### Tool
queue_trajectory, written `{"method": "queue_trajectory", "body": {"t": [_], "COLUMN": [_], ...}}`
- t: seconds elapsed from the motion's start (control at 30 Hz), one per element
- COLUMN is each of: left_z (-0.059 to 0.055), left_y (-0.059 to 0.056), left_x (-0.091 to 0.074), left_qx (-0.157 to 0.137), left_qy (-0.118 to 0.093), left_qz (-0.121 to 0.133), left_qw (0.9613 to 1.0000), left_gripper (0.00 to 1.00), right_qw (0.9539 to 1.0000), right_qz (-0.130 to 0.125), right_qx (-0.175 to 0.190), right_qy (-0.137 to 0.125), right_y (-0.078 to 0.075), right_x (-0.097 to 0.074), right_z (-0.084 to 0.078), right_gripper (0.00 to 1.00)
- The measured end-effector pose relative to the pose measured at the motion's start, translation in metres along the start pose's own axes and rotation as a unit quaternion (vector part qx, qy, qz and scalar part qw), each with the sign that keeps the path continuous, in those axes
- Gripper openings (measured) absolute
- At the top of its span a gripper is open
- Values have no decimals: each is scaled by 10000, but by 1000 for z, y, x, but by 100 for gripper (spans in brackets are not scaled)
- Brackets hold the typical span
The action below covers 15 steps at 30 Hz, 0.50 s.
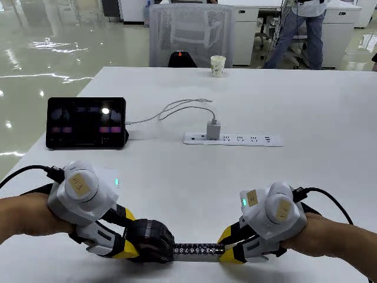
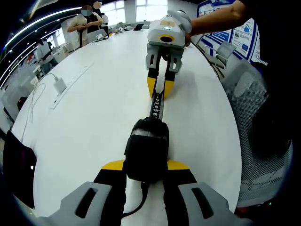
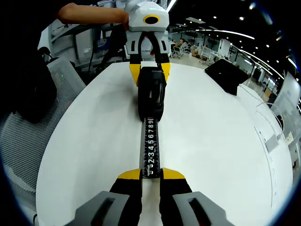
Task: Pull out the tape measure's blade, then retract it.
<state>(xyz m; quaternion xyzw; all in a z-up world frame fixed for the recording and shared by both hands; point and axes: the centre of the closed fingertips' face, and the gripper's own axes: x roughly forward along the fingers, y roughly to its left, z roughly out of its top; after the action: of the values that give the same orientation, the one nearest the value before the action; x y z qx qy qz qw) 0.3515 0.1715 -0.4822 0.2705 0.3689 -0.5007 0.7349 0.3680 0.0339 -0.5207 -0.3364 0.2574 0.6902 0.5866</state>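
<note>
Head view showed the black, rounded tape measure case (image 1: 152, 240) lying at the near edge of the white tabletop (image 1: 235, 177), just left of the middle of that edge; the left gripper (image 1: 132, 234), grey-bodied with yellow-tipped jaws, was clenched on the case from the left, one jaw on each flank; the left gripper view bore this out, the case sitting squarely between the two yellow tips. A short stretch of the dark blade with white numerals (image 1: 197, 250) ran from the mouth of the case to the right along the near edge; the right gripper (image 1: 225, 247) was closed on its free end, and the right gripper view showed the blade pinched flat between the yellow tips, with single digits readable between them and the case. The blade lay straight, low over the tabletop; I could not tell whether it touched the surface.

By my reading the pull-out was the step in hand, barely begun, since so little blade was out; retraction was not yet due. The next move probably called for drawing the right gripper farther right in line with the blade, the left one pinning the case steady; a sideways drift could kink the blade or twist it out of the pinch.
</note>
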Motion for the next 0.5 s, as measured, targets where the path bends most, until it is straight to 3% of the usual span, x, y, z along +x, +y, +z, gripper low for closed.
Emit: {"method": "queue_trajectory", "body": {"t": [0.5], "left_z": [0], "left_y": [0], "left_x": [0], "left_qx": [-14], "left_qy": [0], "left_qz": [7], "left_qw": [10000], "left_gripper": [24], "right_qw": [9999], "right_qz": [-47], "right_qx": [69], "right_qy": [90], "right_y": [0], "right_x": [-13], "right_z": [-16], "right_gripper": [9]}}
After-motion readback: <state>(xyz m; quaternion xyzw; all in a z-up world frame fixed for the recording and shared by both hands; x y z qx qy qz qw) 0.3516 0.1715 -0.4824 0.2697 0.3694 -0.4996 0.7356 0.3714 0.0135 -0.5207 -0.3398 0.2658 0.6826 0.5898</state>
